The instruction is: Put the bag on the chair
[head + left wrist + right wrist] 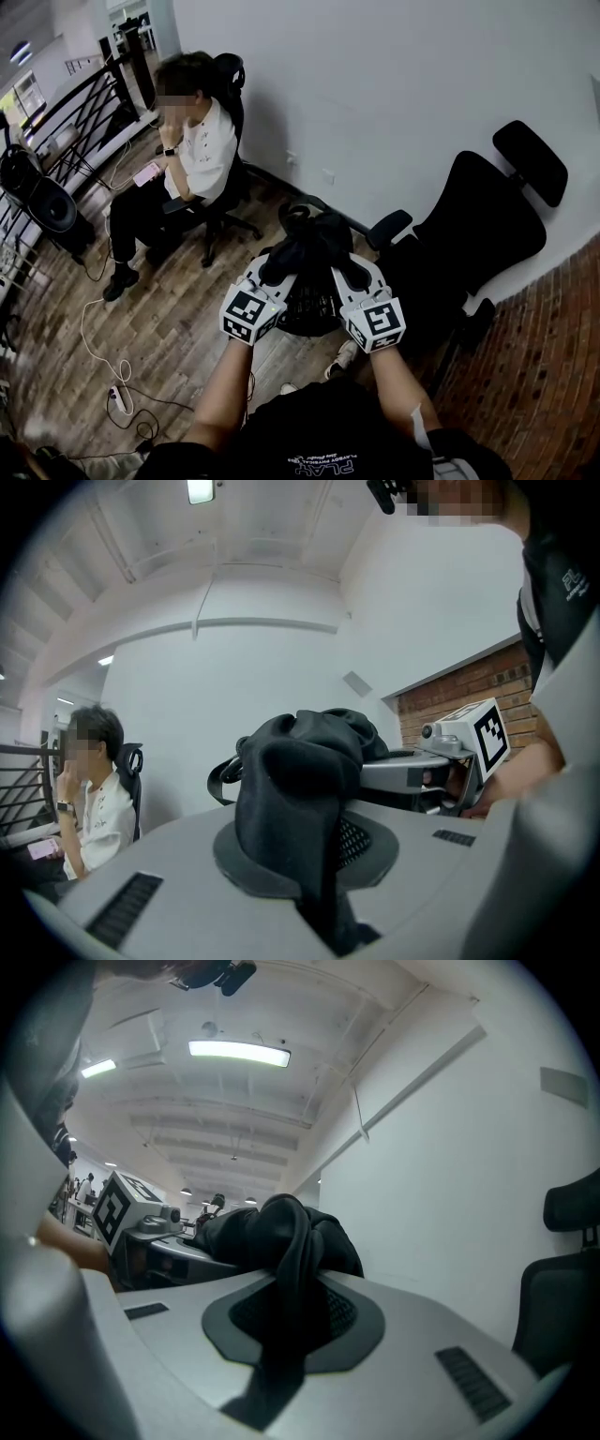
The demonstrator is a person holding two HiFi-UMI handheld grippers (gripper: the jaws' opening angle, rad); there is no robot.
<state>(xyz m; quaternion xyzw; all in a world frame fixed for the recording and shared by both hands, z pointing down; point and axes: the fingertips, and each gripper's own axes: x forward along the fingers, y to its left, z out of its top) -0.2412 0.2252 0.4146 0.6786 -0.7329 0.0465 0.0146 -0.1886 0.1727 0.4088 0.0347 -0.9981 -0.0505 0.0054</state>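
Note:
A black fabric bag [314,258] hangs in the air in front of me, held from both sides. My left gripper [277,269] is shut on a fold of the bag [298,789] at its left. My right gripper [349,272] is shut on another fold of the bag [286,1241] at its right. Both grippers point level, side by side. The empty black office chair [473,239] with a headrest stands just to the right of the bag, against the white wall. Its edge shows in the right gripper view as the chair [562,1279]. The bag's lower part is hidden behind the grippers.
A seated person [192,155] in a white shirt occupies another black chair at the back left. A cable and power strip [117,398] lie on the wooden floor at the lower left. A dark railing [80,103] and a round black speaker [47,202] stand at the far left.

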